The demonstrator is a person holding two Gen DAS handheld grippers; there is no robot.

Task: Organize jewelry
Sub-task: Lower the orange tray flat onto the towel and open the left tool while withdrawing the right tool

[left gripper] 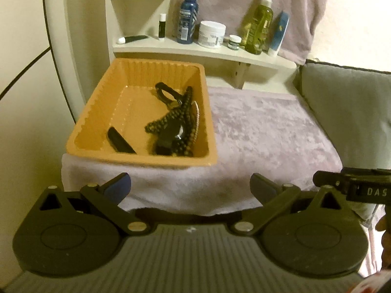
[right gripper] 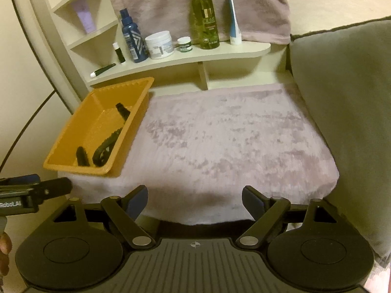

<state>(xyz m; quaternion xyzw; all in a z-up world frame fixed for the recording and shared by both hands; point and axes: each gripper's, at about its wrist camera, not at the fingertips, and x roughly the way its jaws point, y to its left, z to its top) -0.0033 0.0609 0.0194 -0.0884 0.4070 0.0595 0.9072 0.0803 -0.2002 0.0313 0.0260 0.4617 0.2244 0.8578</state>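
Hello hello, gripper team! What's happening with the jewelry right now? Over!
Both hand-held grippers, left and right, open, empty. Beaded jewelry lies in orange tray. Nothing in the way.

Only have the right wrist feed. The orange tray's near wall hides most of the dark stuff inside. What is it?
Observer: In the left wrist view it's a pile of dark beaded strands against the right-hand wall of the orange tray.
Operator: Anything else in the pile?
Observer: A black loop, perhaps a clip, sits at its far end.
Operator: Left gripper? I see only its side.
Observer: The left gripper is open, with nothing between its fingers.
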